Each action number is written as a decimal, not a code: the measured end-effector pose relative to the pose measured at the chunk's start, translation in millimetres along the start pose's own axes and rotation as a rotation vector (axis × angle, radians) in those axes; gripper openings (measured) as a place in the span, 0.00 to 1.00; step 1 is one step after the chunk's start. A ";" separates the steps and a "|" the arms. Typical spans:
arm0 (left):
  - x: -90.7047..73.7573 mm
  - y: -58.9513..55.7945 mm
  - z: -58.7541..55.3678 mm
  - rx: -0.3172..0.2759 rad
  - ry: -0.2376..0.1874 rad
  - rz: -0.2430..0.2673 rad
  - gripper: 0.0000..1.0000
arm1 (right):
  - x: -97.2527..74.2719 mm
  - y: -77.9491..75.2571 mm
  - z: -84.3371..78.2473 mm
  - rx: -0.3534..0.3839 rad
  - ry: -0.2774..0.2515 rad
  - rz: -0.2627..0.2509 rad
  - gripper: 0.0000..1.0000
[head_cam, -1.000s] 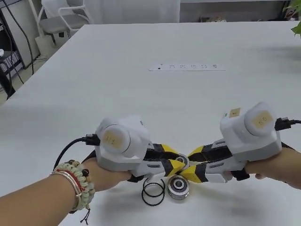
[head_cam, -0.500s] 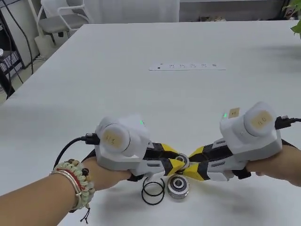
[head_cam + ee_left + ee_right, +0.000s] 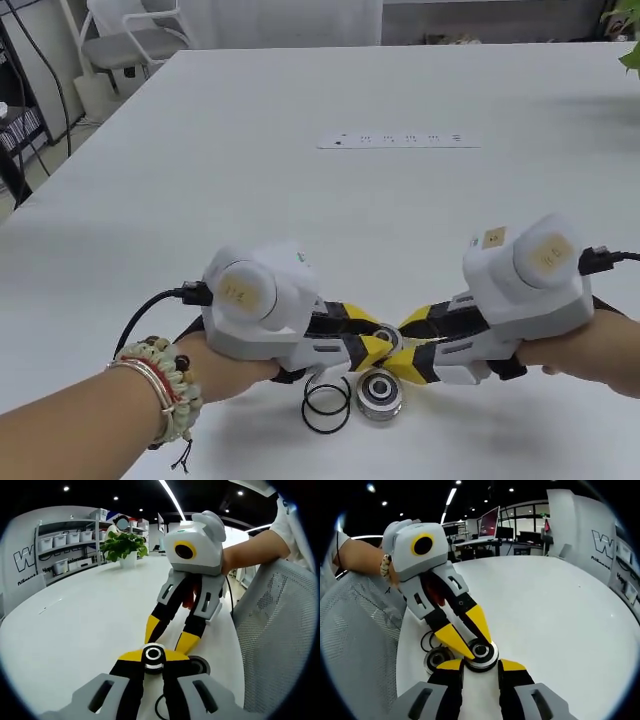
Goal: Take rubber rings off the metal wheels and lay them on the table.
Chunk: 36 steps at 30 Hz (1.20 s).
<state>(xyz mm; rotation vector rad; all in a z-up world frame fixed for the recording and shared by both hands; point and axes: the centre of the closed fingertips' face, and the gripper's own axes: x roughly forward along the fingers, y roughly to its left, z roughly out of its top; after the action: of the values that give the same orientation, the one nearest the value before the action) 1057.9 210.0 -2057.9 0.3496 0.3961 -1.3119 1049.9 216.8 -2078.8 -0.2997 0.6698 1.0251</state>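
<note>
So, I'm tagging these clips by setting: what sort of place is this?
Probably an open-plan office or lab workspace: a large white table, shelving with storage bins along the wall, computer monitors on desks behind, and a potted plant.

The left white-and-grey gripper with yellow-tipped black jaws (image 3: 373, 351), gripped by a bead-braceleted hand (image 3: 228, 376), clamps a small silver metal wheel (image 3: 387, 342). The matching right gripper (image 3: 400, 355) meets it tip to tip, its jaws parted astride that wheel.
</note>
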 end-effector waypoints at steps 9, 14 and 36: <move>0.2 0.1 -0.2 -0.001 -0.002 0.000 0.08 | -3.0 0.0 -1.4 -0.024 0.007 0.005 0.20; 0.5 0.1 -0.7 -0.002 -0.003 0.000 0.08 | -5.0 -0.1 -2.7 -0.039 0.015 0.010 0.18; 1.3 -1.7 0.2 -0.002 -0.006 -0.007 0.08 | -8.3 1.6 -2.7 0.063 0.011 0.035 0.19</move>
<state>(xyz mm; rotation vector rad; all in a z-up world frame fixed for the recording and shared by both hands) 1056.5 208.5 -2058.3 0.3430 0.3944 -1.3189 1044.7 210.5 -2075.5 -0.2398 0.7181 1.0345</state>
